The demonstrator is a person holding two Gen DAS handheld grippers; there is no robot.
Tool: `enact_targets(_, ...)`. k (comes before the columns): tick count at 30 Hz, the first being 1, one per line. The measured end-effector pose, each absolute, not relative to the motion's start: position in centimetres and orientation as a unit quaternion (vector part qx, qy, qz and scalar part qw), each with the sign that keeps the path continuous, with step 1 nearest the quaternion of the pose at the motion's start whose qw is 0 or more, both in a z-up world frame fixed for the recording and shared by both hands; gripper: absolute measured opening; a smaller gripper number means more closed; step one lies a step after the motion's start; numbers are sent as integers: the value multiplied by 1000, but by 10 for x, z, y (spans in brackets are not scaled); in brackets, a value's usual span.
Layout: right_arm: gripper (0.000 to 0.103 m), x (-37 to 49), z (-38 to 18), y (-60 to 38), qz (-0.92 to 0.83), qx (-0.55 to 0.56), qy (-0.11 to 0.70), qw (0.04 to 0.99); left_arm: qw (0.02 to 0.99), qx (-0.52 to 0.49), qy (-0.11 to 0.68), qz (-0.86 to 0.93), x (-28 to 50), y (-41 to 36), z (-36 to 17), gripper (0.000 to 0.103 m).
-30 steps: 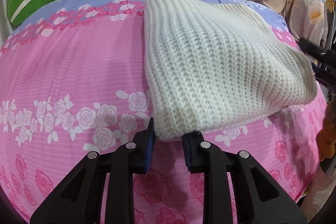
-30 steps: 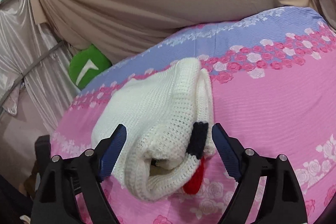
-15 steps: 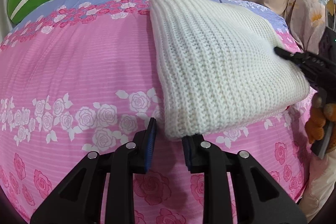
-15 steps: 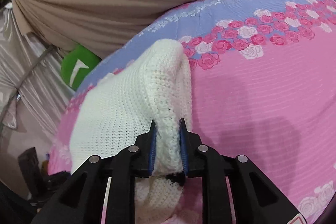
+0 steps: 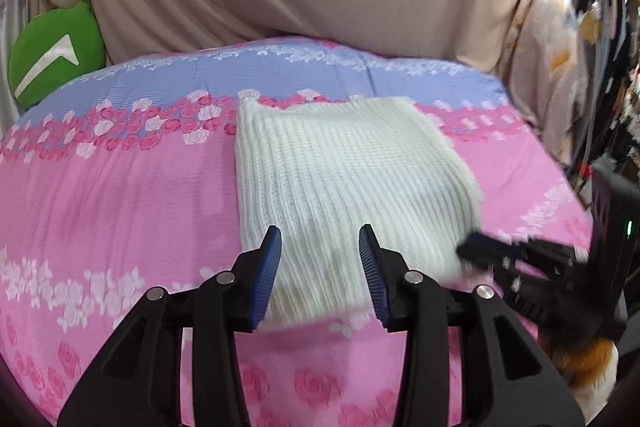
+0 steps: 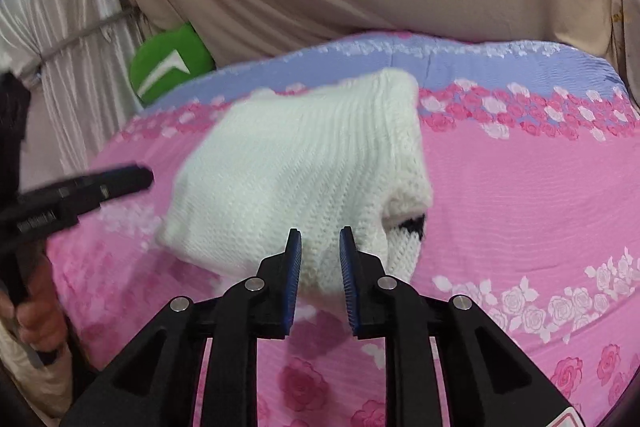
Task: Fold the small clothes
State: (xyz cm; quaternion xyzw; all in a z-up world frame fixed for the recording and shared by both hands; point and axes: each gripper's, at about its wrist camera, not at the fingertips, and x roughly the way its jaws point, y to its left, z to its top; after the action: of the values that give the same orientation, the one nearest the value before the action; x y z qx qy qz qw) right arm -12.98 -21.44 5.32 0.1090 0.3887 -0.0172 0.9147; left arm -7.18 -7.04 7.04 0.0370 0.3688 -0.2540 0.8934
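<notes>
Black trim shows only from your right wrist, at the folded knit sweater's three-o'clock edge on the floral bedspread. Your right gripper has let go; your left gripper now gapes wider.

You have no readable words, numbers or brand names in either view. The only sign is a white angular chevron mark on the round green plush cushion at the far left edge of the bed, seen again from your right wrist. A red-edged white sticker corner shows on your right gripper's body, but its print is cut off and unreadable.
</notes>
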Motion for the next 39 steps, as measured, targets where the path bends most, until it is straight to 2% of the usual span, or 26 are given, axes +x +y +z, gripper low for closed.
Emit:
enact_targets(3,5,-140,38,-224,1,140,381,914,884,70,409,-214,-52,-84,30,42)
enact_targets(6,7,-141,50,-228,17,151,388,909,887,96,403,-203,-62,-85,19,46)
enact_targets(8,8,-141,72,-232,33,156,364,917,885,90,408,-205,-62,-82,16,46)
enact_targets(10,21,-136,103,-244,33,166,318,933,882,76,415,-209,-59,-76,14,46)
enact_targets(12,45,-119,120,-260,14,169,292,941,882,70,417,-209,-58,-75,15,46)
enact_targets(16,53,-54,105,-287,14,191,335,922,882,70,417,-208,-60,-77,15,46)
enact_targets(19,51,-5,81,-292,3,175,382,907,881,67,420,-210,-59,-76,15,47)
enact_targets(20,29,0,79,-290,0,168,386,907,880,66,420,-211,-58,-74,15,47)
enact_targets(21,16,2,84,-287,8,167,381,909,879,65,421,-212,-57,-73,15,47)
enact_targets(25,15,-19,123,-287,42,178,289,940,878,54,424,-217,-54,-69,15,47)
enact_targets(27,15,-4,102,-303,25,200,318,926,878,52,424,-218,-52,-69,15,47)
enact_targets(29,18,21,53,-316,-6,208,399,893,878,53,422,-219,-52,-70,14,48)
enact_targets(30,18,18,49,-320,4,232,379,896,879,56,421,-218,-52,-71,14,48)
enact_targets(32,20,1,65,-320,-3,245,361,900,878,57,422,-217,-51,-71,14,48)
enact_targets(36,24,-51,117,-284,-5,181,294,938,878,52,424,-216,-51,-70,14,48)
enact_targets(39,24,-82,122,-243,35,130,298,945,878,53,424,-213,-52,-72,14,48)
